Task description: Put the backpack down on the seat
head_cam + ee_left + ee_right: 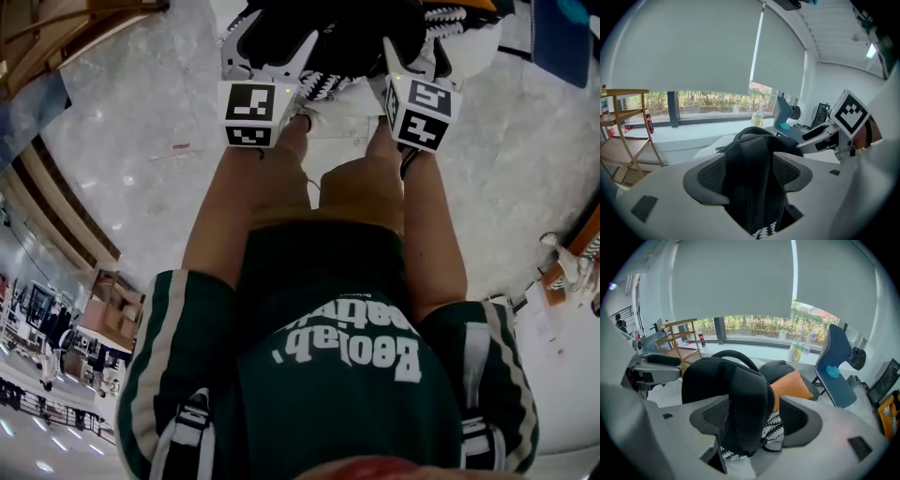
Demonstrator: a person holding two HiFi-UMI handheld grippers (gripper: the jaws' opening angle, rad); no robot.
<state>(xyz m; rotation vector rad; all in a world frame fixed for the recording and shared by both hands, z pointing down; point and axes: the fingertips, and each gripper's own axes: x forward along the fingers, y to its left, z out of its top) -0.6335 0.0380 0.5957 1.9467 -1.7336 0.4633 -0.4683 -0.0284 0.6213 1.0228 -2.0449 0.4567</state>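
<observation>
The backpack (722,380) stands upright on the white seat (473,47), its top handle uppermost and its shoulder straps facing the person. A black-and-white patterned cushion (774,425) shows at its base, and an orange cushion (792,385) lies just behind it; whether the pack leans on either cannot be determined. The person stands directly in front of the seat on the marble floor (141,112), which places both grippers side by side at the pack's near face. The left gripper (750,173) straddles one dark strap. Its fingers (712,176) are spread wide, and the strap hangs between them without visible pressure from the pads. The right gripper (752,420) straddles the neighbouring strap in the same way. Its fingers (712,416) are parted, and a clear gap on one side exposes the patterned cushion beyond. This arrangement indicates that the straps served as the carrying points: one strap per gripper keeps the load level and the pack vertical. With both sets of fingers apart, the weight is judged to rest on the seat and not on the grippers, so the placement itself appears complete. The straps remain inside the finger openings. Each gripper must therefore be drawn straight back toward the person, since a sideways or lifting motion could snag a strap and tip the pack forward off the seat edge.
</observation>
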